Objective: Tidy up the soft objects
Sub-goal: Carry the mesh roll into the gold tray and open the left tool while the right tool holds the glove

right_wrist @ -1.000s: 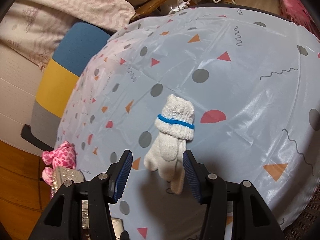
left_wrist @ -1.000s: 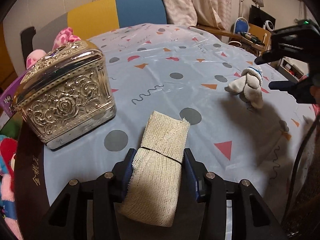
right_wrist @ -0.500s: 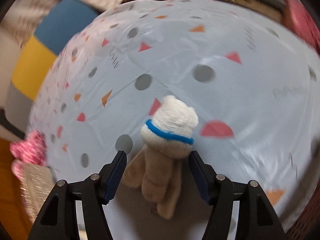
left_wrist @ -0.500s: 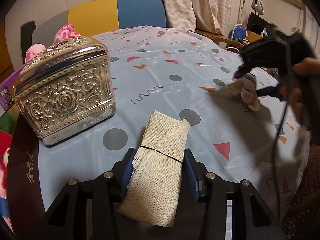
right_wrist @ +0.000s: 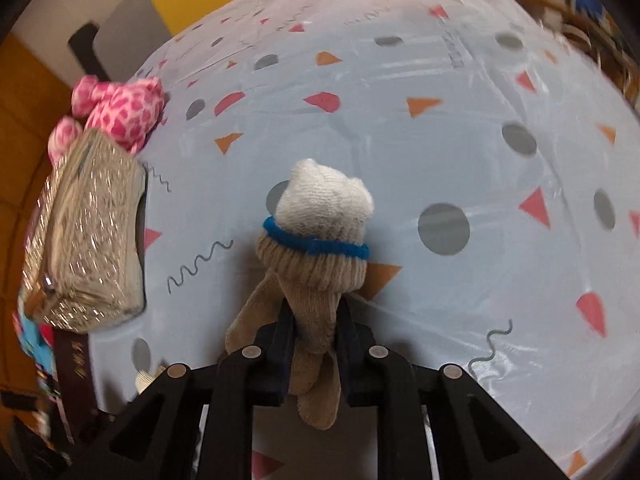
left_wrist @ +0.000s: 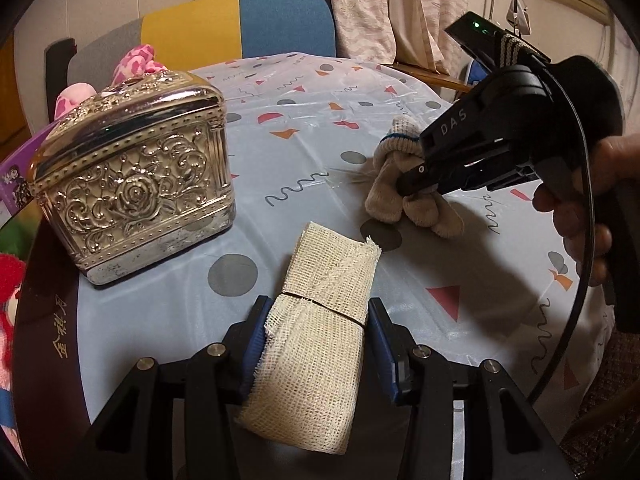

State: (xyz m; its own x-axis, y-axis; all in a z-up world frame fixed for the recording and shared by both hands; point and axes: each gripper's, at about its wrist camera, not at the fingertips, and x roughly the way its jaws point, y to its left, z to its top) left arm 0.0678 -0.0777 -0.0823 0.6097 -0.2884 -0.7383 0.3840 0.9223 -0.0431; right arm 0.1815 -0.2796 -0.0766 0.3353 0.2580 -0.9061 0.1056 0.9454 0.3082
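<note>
Gloves [right_wrist: 316, 264], knit, bundled as a pair with a blue-edged cuff, pinched at the finger end by the right tongs [right_wrist: 316, 344], cuff pointing straight ahead and away from them, long axis in line with the tong fingers. Seen from the left wrist view as the same bundle [left_wrist: 404, 184], hanging from the right tongs [left_wrist: 416, 190] at right of centre, loose finger ends drooping to or just above the tabletop [left_wrist: 304, 148]; contact with the cloth not certain. Gauze roll [left_wrist: 320, 328], cream and open-weave, bound by a thin dark band, squeezed between the pads of the left tongs [left_wrist: 318, 344], near end sticking back past the pads, far end lying forward and angled slightly right, toward the gloves. Silver box [left_wrist: 132, 196], embossed, lid down, at far left of the roll and well left of the gloves; pink plush [right_wrist: 120, 112] just behind it. Both tongs loaded, neither spread. Deciding relation, judged: gloves to the right and beyond the roll, near it but apart, box to the left of both, so the left tongs nearer the box and the right tongs with the longer way across. Lid shut and both tongs full, so likely some setting-down needed first, or placement of the two soft things side by side on open cloth.
</note>
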